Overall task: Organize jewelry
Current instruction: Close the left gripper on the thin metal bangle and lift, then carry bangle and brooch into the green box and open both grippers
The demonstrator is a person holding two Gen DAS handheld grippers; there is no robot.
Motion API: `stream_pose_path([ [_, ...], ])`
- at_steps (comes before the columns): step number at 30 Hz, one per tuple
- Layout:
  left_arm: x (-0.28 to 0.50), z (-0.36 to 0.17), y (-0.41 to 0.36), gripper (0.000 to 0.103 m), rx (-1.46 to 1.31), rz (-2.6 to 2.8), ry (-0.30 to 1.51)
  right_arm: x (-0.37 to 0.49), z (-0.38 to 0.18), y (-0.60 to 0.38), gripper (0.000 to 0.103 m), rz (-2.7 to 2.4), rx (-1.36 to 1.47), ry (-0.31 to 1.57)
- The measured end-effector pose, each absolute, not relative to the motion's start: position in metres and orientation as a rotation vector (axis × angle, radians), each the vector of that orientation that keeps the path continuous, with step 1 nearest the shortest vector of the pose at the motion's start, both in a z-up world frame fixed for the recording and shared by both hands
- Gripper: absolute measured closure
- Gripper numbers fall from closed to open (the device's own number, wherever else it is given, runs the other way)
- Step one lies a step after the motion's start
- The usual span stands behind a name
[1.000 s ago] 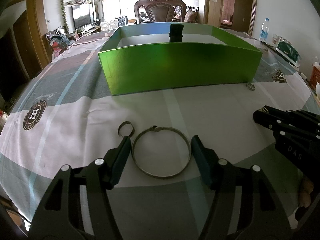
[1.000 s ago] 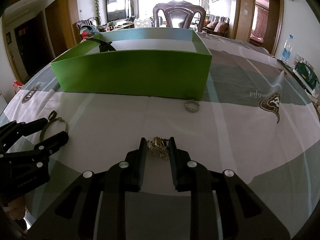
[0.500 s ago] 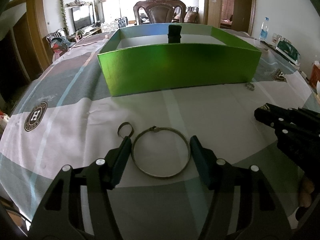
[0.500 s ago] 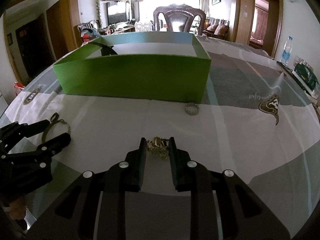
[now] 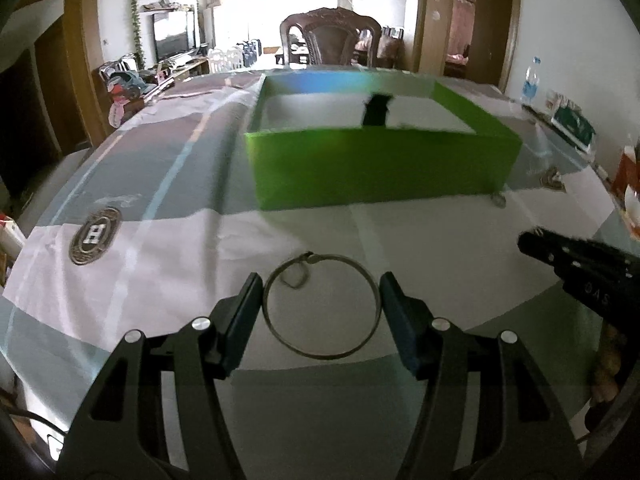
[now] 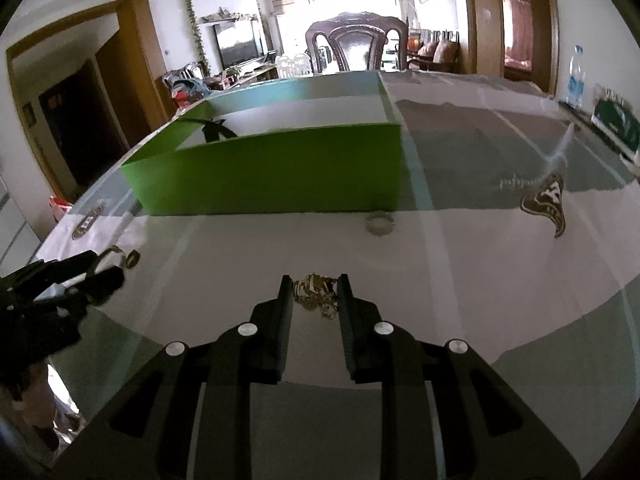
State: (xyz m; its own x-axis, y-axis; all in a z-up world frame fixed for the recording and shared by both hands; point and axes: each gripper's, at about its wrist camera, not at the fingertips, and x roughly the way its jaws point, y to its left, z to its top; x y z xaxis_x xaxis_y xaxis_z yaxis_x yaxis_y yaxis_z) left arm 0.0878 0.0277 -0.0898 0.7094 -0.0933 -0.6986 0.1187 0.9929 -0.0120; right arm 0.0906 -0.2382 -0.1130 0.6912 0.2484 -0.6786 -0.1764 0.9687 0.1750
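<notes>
While both grippers point down at the table, the left gripper (image 5: 320, 304) has the bangle (image 5: 320, 306) clamped across its width, each rim touching a pad, and the ring stands face-on to the camera, its small clasp (image 5: 310, 258) at the far edge. The right gripper (image 6: 314, 292) has narrow jaws pinched on a clump of gold chain (image 6: 314, 292) right at its tips. Just past the left tips lies a small dark loop (image 6: 133, 257) on the cloth, and farther out, near the box's right corner, a small ring (image 6: 380, 225) rests untouched. Straight ahead of both grippers stands the green box (image 5: 380, 168), open at the top, its near wall running crosswise to the way they point. Judging from this, each load has to clear that wall before it can go in, and neither hand seems clearly nearer to the box.
</notes>
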Motion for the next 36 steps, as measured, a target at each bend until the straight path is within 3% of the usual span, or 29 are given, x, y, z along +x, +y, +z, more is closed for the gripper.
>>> stream_pose_path([
  [9, 0.101, -0.039, 0.038, 0.043, 0.038, -0.141, 0.703, 0.096, -0.071, -0.244, 0.080, 0.181, 0.032, 0.715],
  [15, 0.152, 0.002, 0.036, 0.043, 0.056, -0.102, 0.667, 0.149, -0.025, -0.226, 0.080, 0.140, -0.042, 0.675],
  [21, 0.217, -0.006, 0.019, 0.043, 0.093, -0.010, 0.651, 0.209, -0.045, -0.204, 0.080, 0.131, -0.062, 0.744],
  [36, 0.232, -0.024, 0.015, 0.043, 0.056, -0.064, 0.680, 0.231, -0.073, -0.193, 0.080, 0.128, -0.036, 0.800],
])
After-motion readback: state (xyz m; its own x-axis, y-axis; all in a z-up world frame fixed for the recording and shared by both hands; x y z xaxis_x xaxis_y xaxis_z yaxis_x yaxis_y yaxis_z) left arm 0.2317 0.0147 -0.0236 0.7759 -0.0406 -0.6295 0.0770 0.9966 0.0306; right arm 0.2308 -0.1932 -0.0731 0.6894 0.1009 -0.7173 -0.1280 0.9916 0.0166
